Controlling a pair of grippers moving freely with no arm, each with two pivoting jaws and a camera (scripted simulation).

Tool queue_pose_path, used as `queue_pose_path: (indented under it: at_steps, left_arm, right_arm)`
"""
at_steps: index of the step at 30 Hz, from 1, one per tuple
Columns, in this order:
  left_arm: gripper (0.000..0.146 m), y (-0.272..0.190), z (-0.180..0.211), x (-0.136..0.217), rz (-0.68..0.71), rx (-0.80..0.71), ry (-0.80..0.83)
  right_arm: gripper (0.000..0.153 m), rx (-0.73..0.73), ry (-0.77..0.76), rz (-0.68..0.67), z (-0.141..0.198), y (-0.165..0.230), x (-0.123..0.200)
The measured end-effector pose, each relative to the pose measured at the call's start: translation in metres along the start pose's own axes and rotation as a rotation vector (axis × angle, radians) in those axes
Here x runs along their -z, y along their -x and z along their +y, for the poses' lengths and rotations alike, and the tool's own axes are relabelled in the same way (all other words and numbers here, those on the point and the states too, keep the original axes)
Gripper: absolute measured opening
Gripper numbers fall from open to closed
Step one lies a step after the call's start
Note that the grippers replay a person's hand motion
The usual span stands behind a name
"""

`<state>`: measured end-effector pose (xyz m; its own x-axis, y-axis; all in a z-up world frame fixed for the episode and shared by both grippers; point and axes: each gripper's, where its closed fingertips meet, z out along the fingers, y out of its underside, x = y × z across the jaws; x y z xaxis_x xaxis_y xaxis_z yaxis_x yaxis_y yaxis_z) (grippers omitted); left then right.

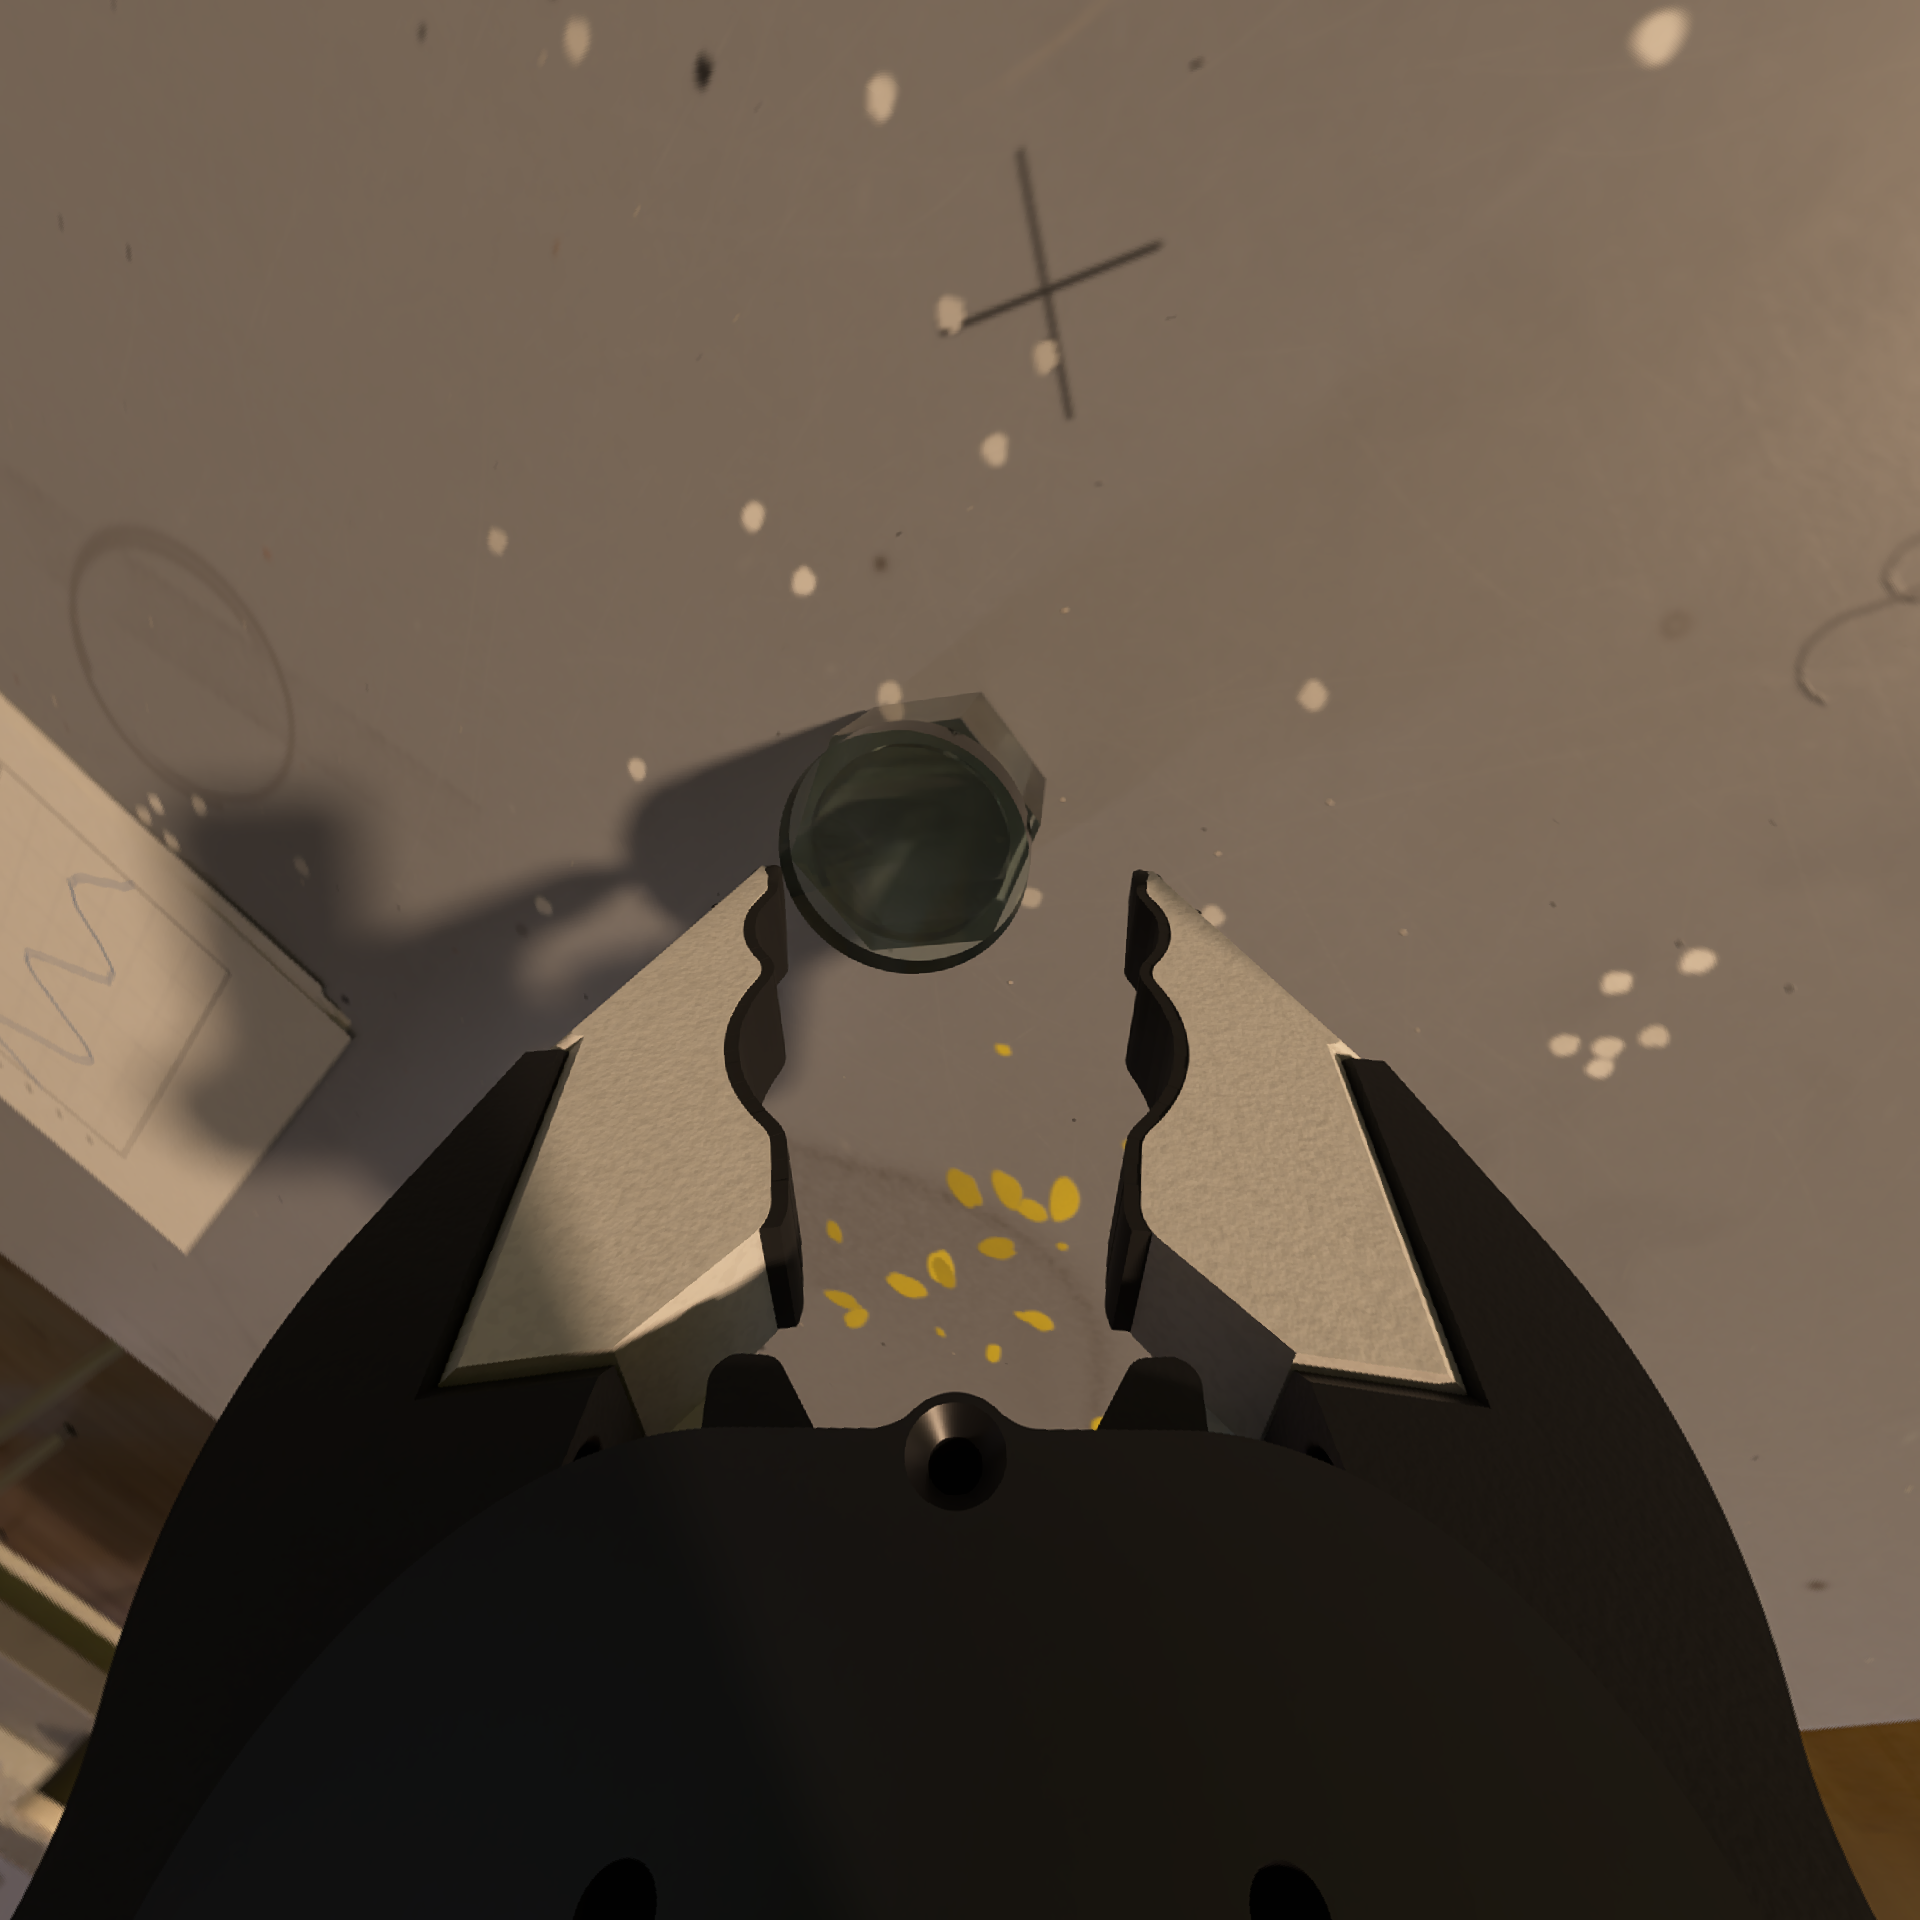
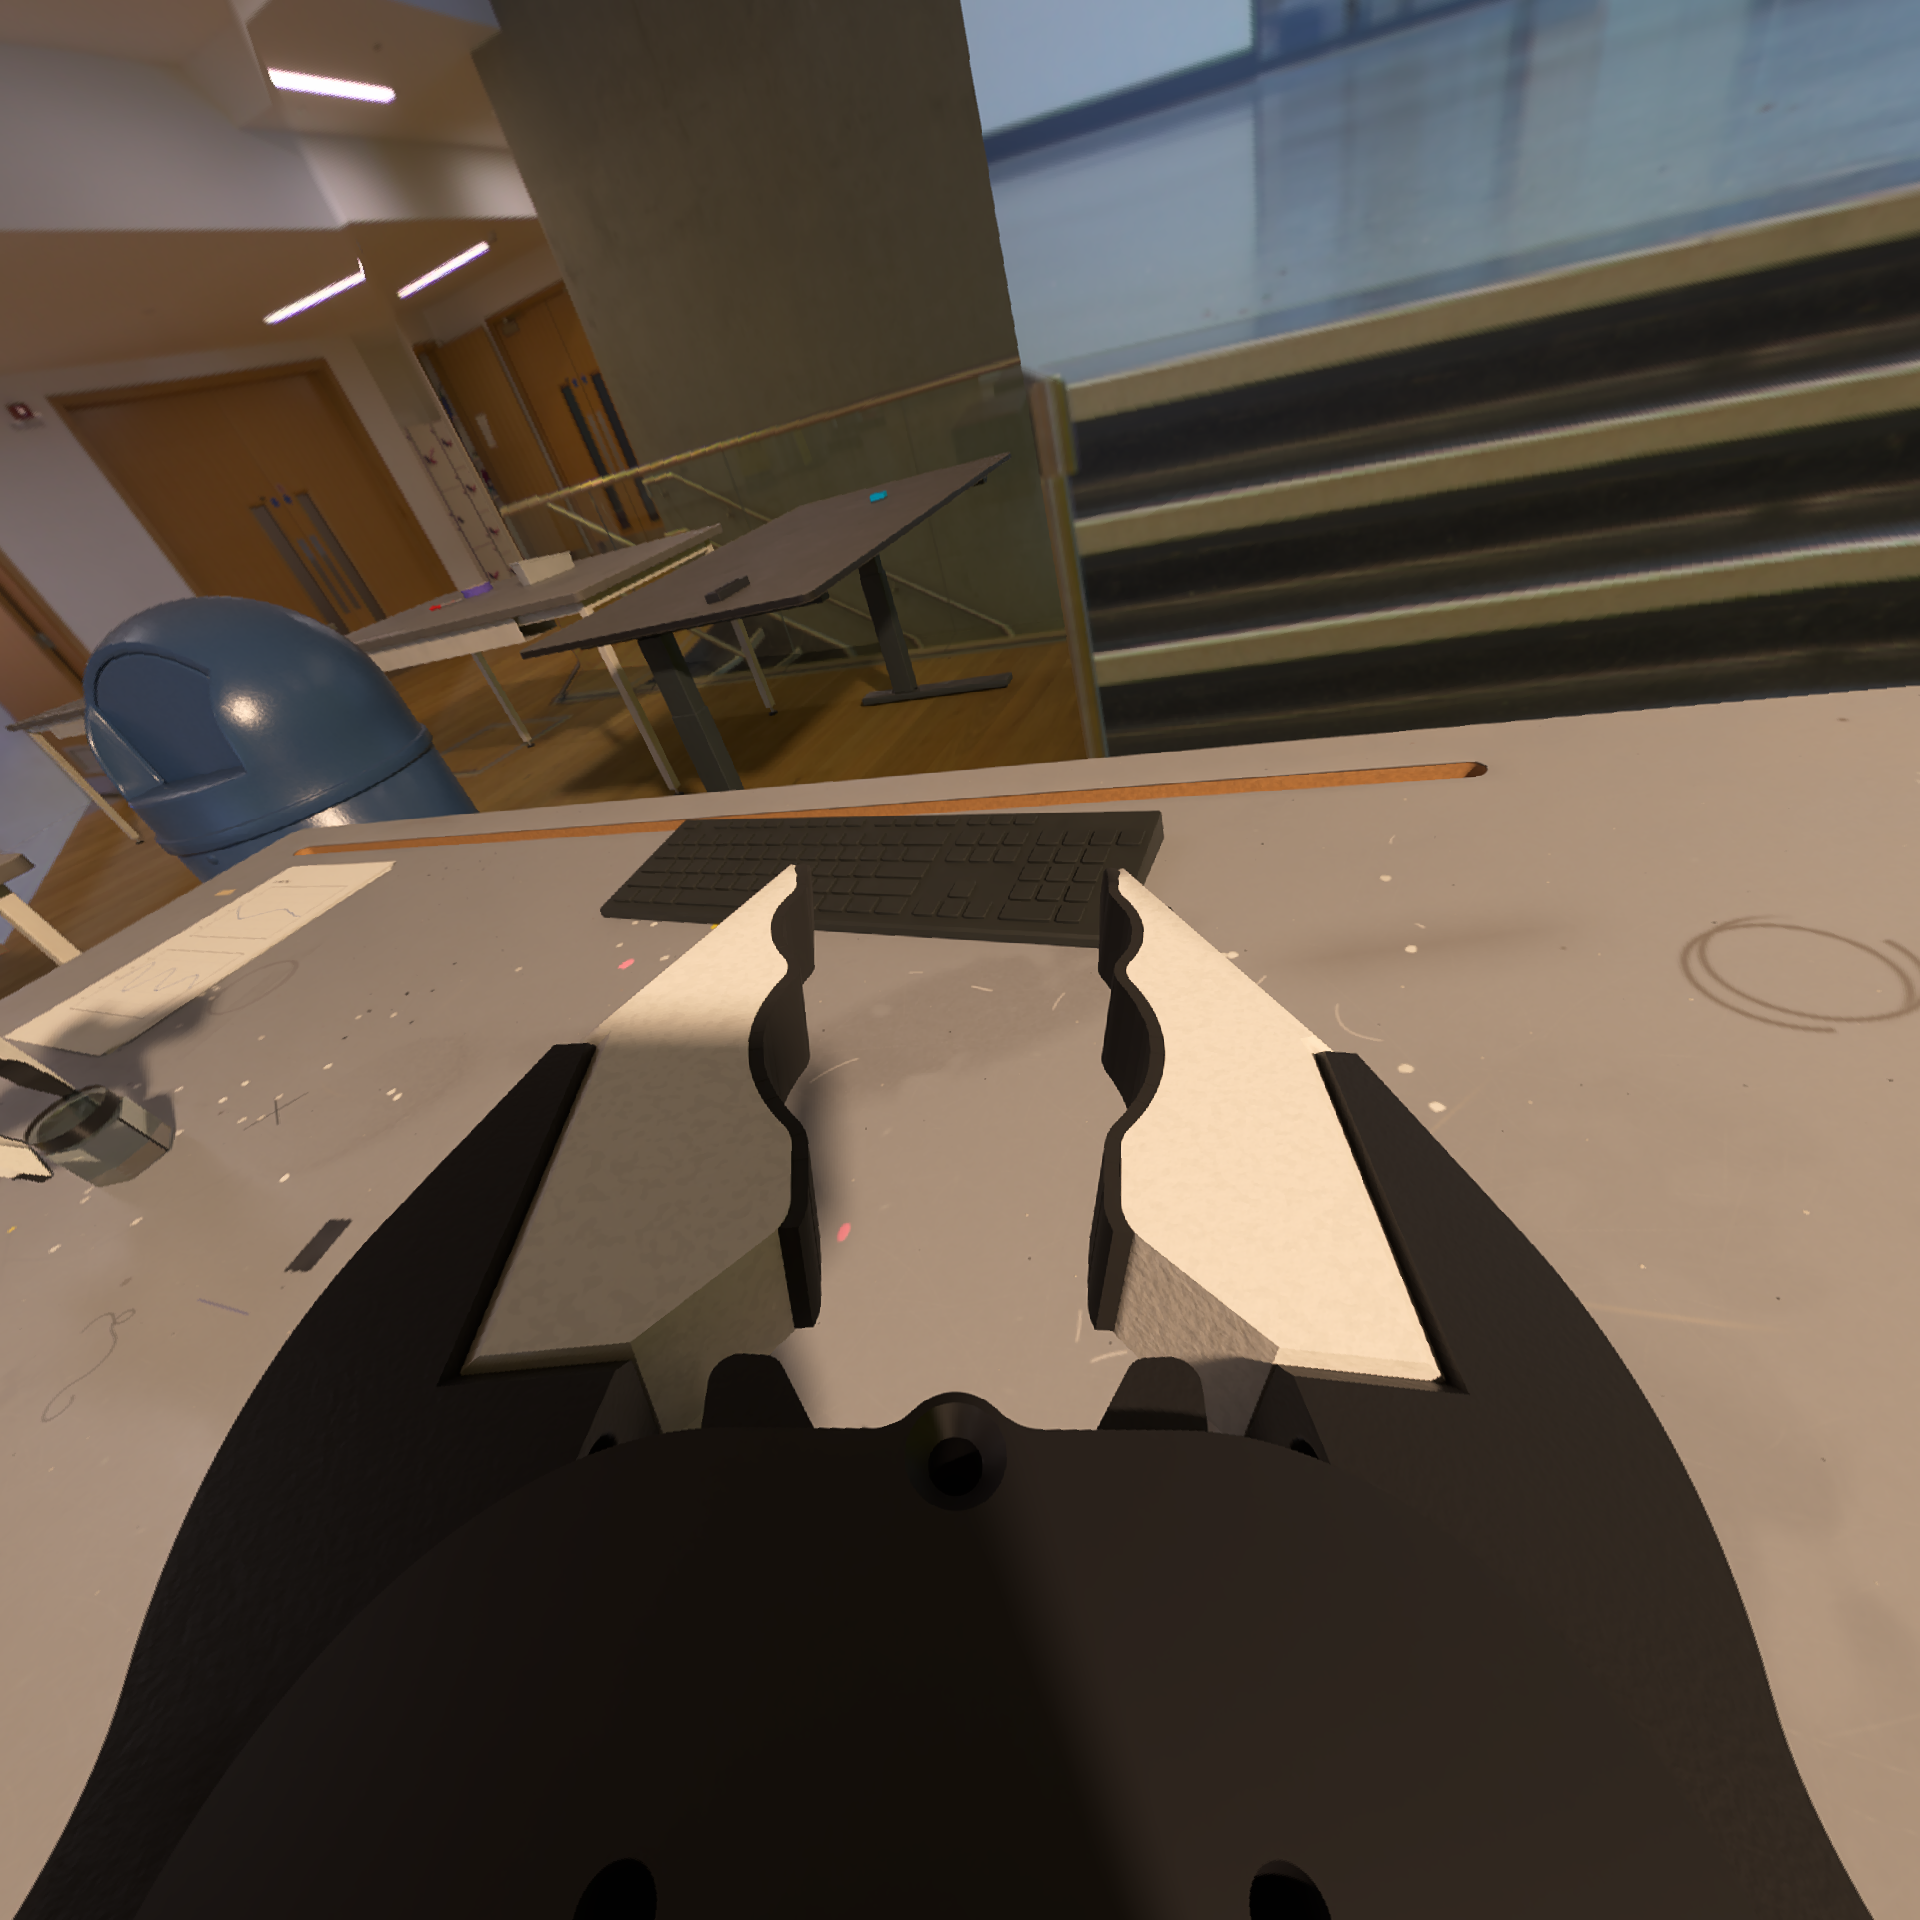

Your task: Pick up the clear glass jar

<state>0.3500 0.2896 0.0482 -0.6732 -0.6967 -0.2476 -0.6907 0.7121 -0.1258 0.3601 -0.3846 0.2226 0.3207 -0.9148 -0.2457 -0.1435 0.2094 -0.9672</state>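
- My left gripper (image 1: 954, 894) hangs wide open above the clear glass jar (image 1: 906, 844), fingertips flanking its near rim.
- My right gripper (image 2: 954, 894), also wide, holds nothing, near the keyboard (image 2: 894, 873).

We see bare, paint-flecked table (image 1: 1455, 520) on every side of the clear glass jar (image 1: 912, 842); only the left gripper (image 1: 954, 894), fingers spread, hangs over it, its tips just short of the rim. Toward the bench's left edge lies a flat paper sheet (image 1: 114, 987), well apart from the jar. Along the far edge a black keyboard (image 2: 894, 878) lies low. Between it and the right gripper (image 2: 956, 894) we find open surface.
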Motion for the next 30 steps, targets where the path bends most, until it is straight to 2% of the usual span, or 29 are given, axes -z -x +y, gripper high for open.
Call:
queue_pose_path:
  at_steps: [1,3,7,13,16,20,24,26,30]
  left_arm:
    - [0.067,-0.002,-0.002,0.002,0.010,-0.029,-0.015]
    - [0.059,0.000,-0.005,0.006,0.000,-0.057,-0.048]
    - [0.068,0.002,0.000,0.007,0.076,-0.073,-0.027]
    - [0.076,0.009,0.012,-0.009,0.012,-0.305,0.107]
    - [0.070,0.008,0.009,-0.012,0.056,-0.302,0.120]
    - [0.061,0.014,0.008,-0.018,0.039,-0.306,0.141]
    - [0.063,0.011,0.006,-0.016,0.080,-0.295,0.134]
    - [0.050,0.010,0.002,-0.005,0.090,-0.295,0.104]
    - [0.050,0.020,-0.025,0.049,0.013,-0.303,-0.033]
  right_arm:
    - [0.055,0.001,0.005,0.000,0.001,0.000,-0.001]
    - [0.055,0.003,0.014,-0.001,0.003,0.001,-0.002]
    - [0.055,0.005,0.040,-0.022,0.006,0.006,-0.005]
    - [0.055,0.031,0.079,-0.024,0.012,0.010,-0.012]
    - [0.055,0.026,0.083,-0.036,0.013,0.014,-0.015]
    - [0.055,0.029,0.101,-0.050,0.017,0.017,-0.021]
    - [0.055,0.030,0.112,-0.046,0.020,0.015,-0.022]
    - [0.055,0.021,0.108,-0.042,0.020,0.012,-0.021]
    - [0.055,0.014,0.111,-0.023,0.021,0.006,-0.019]
